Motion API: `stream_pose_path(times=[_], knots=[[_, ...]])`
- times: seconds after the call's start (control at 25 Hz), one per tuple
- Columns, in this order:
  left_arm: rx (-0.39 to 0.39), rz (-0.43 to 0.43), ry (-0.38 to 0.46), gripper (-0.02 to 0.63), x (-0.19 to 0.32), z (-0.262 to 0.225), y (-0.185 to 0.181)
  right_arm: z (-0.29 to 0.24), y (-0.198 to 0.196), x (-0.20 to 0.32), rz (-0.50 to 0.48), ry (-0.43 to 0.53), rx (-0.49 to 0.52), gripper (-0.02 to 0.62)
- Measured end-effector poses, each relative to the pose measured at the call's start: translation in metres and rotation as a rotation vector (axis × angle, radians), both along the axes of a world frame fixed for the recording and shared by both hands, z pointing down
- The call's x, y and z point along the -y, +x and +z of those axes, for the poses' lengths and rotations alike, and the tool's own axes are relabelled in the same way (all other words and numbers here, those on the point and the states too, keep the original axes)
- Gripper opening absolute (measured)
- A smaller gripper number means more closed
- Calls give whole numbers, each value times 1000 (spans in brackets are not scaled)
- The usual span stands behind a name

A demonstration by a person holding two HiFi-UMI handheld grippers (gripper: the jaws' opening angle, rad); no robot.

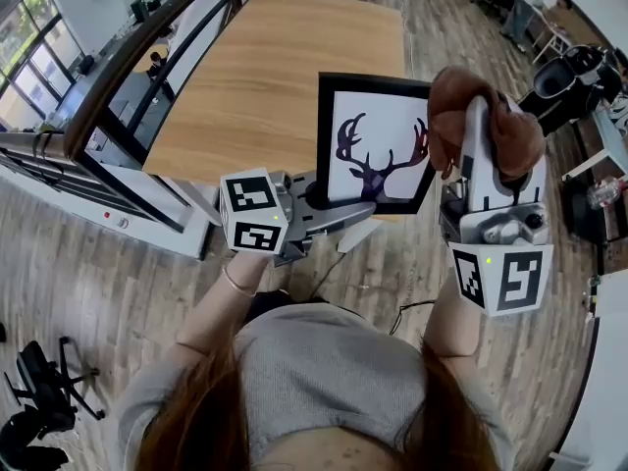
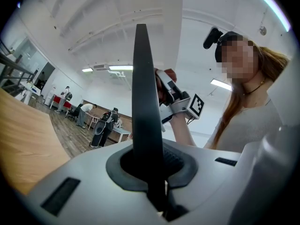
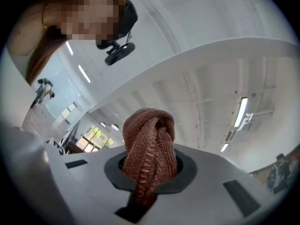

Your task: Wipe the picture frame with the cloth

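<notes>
The picture frame (image 1: 378,145) has a black border and a white print of a dark antlered deer. It is held up above the near edge of the wooden table (image 1: 255,77). My left gripper (image 1: 329,204) is shut on its lower left corner. In the left gripper view the frame (image 2: 143,107) shows edge-on as a black bar rising from between the jaws of the left gripper (image 2: 149,172). The brown knitted cloth (image 1: 491,116) is bunched in my right gripper (image 1: 473,126), raised beside the frame's right edge. The cloth (image 3: 150,144) fills the jaws of the right gripper (image 3: 147,172) and hides its pads.
A dark railing (image 1: 128,77) runs along the table's left side. A black office chair (image 1: 39,400) stands on the floor at bottom left, and another dark chair (image 1: 574,77) at the right. The right gripper's marker cube (image 2: 196,105) shows behind the frame.
</notes>
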State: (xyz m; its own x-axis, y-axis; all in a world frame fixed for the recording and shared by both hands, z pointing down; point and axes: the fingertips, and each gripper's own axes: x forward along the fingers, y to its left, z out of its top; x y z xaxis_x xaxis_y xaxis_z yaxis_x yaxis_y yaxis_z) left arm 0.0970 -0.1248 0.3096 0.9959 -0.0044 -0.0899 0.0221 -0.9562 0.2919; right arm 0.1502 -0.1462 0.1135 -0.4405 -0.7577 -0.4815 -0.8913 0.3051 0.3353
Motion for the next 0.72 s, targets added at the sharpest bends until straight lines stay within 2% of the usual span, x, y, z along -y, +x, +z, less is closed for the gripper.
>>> stream_pose_path(times=[0.12,0.36,0.72], knots=[[-26,39,25,44,-10,-11,-2,16,-11,12,85,-54,-105,46],[-64,80,37,44,-21,-18,-4,30,-20,4,118,-39,-191,46],[-106,82,31,44,-29,-18,2,41,-13,-11,68,-102,-131,46]])
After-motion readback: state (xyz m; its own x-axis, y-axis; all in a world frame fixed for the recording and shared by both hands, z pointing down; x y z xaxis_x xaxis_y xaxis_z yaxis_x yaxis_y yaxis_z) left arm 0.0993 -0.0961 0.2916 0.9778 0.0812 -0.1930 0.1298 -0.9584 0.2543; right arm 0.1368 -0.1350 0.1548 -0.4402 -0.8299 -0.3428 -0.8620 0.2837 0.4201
